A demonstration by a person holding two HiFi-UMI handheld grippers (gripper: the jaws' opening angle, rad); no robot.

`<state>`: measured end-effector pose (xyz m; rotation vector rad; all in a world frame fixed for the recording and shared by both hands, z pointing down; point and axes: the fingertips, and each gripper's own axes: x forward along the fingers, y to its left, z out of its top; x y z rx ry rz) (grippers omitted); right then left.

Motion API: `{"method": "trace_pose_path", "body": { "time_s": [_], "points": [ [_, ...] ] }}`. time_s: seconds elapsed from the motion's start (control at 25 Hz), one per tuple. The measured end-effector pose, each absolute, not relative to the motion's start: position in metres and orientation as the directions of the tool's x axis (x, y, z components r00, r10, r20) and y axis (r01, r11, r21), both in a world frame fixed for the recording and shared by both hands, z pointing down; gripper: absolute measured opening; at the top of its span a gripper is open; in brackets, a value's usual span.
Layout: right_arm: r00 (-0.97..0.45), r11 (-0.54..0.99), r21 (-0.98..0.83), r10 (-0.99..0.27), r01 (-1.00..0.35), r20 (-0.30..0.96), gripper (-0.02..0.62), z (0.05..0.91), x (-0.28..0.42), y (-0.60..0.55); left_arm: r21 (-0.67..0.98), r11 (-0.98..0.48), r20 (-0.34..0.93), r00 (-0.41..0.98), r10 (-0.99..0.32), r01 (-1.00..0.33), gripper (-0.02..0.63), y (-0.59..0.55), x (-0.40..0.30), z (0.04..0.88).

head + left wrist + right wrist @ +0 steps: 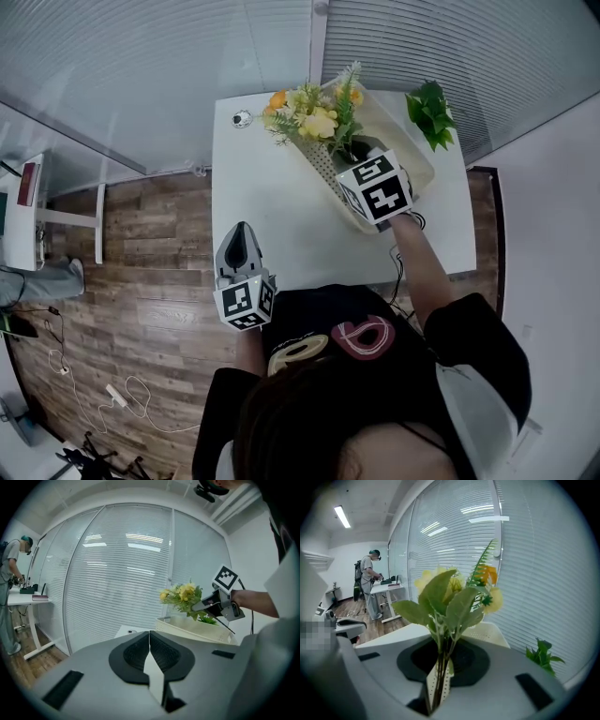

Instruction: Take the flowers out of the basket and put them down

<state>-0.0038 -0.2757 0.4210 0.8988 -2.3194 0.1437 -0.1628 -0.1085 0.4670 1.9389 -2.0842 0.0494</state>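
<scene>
A bunch of yellow and orange flowers [314,117] with green leaves hangs over the left rim of the cream perforated basket [424,173] at the back right of the white table [272,216]. My right gripper [353,150] is shut on its stems [439,660], and the blooms [454,590] stand up in front of its camera. The left gripper [239,232] hovers near the table's front edge, shut with nothing in it [150,633]. From there the flowers [183,595] show lifted above the basket [192,626].
A green leafy sprig [431,112] lies at the basket's far right end. A small round object [242,119] sits at the table's back left corner. Window blinds run behind the table. A person [370,581] stands at a desk across the room.
</scene>
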Motion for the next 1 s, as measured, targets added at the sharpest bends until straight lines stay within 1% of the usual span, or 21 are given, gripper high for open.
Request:
{"method": "trace_pose_path", "body": {
  "time_s": [0.2, 0.48, 0.8, 1.0],
  "points": [
    [-0.607, 0.809, 0.111, -0.516, -0.577, 0.604, 0.054, 0.415, -0.031, -0.259, 0.179, 0.117, 0.222, -0.076, -0.972, -0.977, 0.018, -0.108, -0.174, 0.461],
    [-0.643, 0.814, 0.05, -0.492, -0.578, 0.587, 0.054, 0.413, -0.056, -0.243, 0.182, 0.15, 0.221, -0.108, -0.969, -0.972, 0.018, -0.101, -0.191, 0.461],
    [-0.648, 0.843, 0.037, -0.44, -0.536, 0.622, 0.055, 0.427, -0.086, -0.217, 0.183, 0.152, 0.215, -0.112, -0.97, -0.971, 0.018, -0.095, -0.206, 0.459],
    [-0.642, 0.846, 0.021, -0.42, -0.532, 0.642, 0.055, 0.441, -0.1, -0.204, 0.182, 0.155, 0.218, -0.113, -0.969, -0.971, 0.018, -0.088, -0.216, 0.46]
  ]
}}
